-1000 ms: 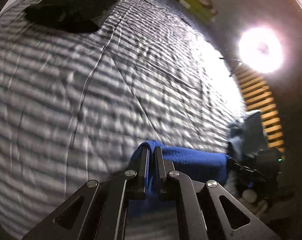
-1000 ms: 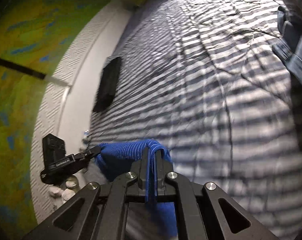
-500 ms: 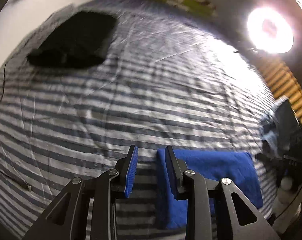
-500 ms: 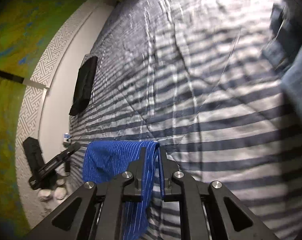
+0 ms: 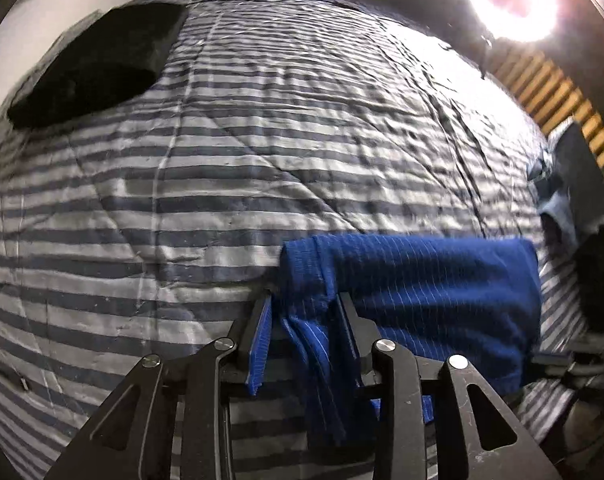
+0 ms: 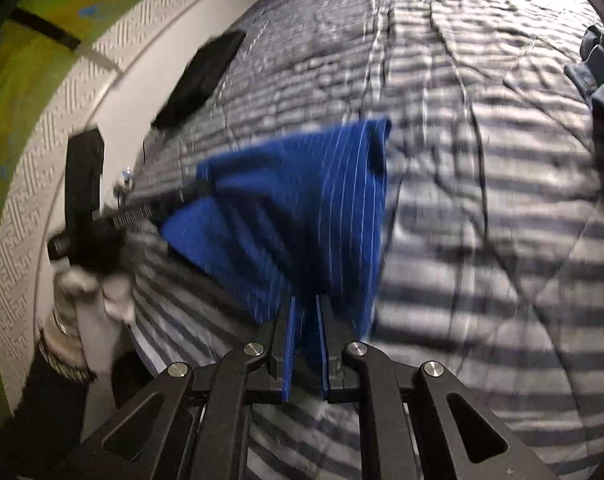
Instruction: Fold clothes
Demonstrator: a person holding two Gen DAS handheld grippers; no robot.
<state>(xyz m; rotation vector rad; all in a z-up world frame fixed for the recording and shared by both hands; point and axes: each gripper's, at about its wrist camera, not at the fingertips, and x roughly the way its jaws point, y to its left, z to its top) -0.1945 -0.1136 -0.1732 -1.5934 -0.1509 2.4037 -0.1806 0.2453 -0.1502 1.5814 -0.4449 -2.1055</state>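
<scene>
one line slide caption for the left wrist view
Left gripper fingers part around a folded blue pinstriped garment on the grey striped quilt.

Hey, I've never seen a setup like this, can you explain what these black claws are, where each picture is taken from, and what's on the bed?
A person holds a claw tool in each hand, each with a forward-looking camera. The left claw has just been opening; blue cloth hangs loosely between its fingers. The right claw has cloth between its nearly closed fingers; whether it pinches is unclear. Below lies a striped bedspread with a black folded garment in a far corner.
</scene>
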